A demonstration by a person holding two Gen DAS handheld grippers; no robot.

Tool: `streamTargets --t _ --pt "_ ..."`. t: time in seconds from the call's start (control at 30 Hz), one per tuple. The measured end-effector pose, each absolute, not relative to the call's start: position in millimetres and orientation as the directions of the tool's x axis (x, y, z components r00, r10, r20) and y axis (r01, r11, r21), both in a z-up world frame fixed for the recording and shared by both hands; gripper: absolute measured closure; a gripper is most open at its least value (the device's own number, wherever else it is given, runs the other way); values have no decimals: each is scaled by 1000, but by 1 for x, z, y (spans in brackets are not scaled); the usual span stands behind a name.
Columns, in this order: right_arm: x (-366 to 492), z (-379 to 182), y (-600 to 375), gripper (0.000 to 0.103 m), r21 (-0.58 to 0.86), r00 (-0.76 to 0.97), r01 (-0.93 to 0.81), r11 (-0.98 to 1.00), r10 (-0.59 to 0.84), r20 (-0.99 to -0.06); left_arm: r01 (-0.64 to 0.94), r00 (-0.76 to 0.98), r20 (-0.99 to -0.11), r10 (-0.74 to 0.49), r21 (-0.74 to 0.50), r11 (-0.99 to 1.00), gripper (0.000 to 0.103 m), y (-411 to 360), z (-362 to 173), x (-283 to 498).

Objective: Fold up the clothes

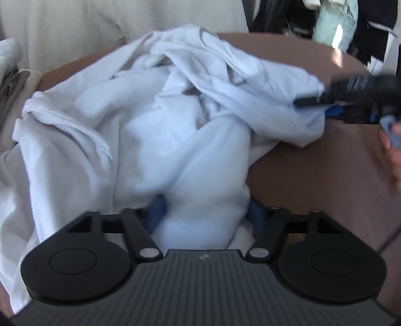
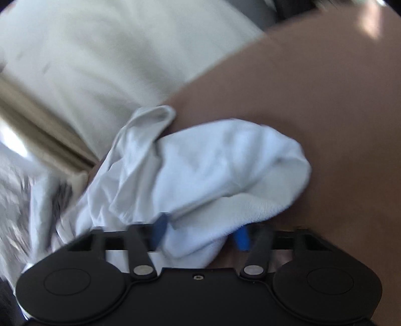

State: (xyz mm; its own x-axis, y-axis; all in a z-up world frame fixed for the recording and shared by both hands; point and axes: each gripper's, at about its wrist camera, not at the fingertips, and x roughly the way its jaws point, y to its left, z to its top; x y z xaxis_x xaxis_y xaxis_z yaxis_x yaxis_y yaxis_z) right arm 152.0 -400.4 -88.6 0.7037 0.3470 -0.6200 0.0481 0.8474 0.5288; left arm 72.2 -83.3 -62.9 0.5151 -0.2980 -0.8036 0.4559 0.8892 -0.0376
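Observation:
A crumpled white garment lies bunched on a brown round table. My left gripper is shut on a thick fold of it; blue pads show on both sides of the cloth. My right gripper shows at the right of the left wrist view, blurred, shut on the garment's far right edge. In the right wrist view my right gripper pinches a white fold between blue pads above the table.
A cream sofa or cushion stands behind the table. Folded grey and beige cloth sits at the left edge. Dark and mint clothes hang at the back right. The person's hand is at the right.

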Motion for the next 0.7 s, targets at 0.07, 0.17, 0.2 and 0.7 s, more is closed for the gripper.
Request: streamTargets --t 0.07,0.17,0.2,0.7 --pt "148 -80 -380 89 375 720 -42 926 288 -631 450 539 -794 -281 -10 893 87 -79 -53 68" --pt "141 -60 -372 92 218 751 -92 972 211 -626 409 564 -768 -304 -60 911 89 -71 -31 66" --pt "144 -50 -374 94 160 760 -118 980 193 -620 398 569 -758 -320 -87 913 89 -73 -21 68" --pt "255 101 -577 75 -71 735 264 962 -248 -631 579 506 -676 -535 -194 792 35 -163 66 69"
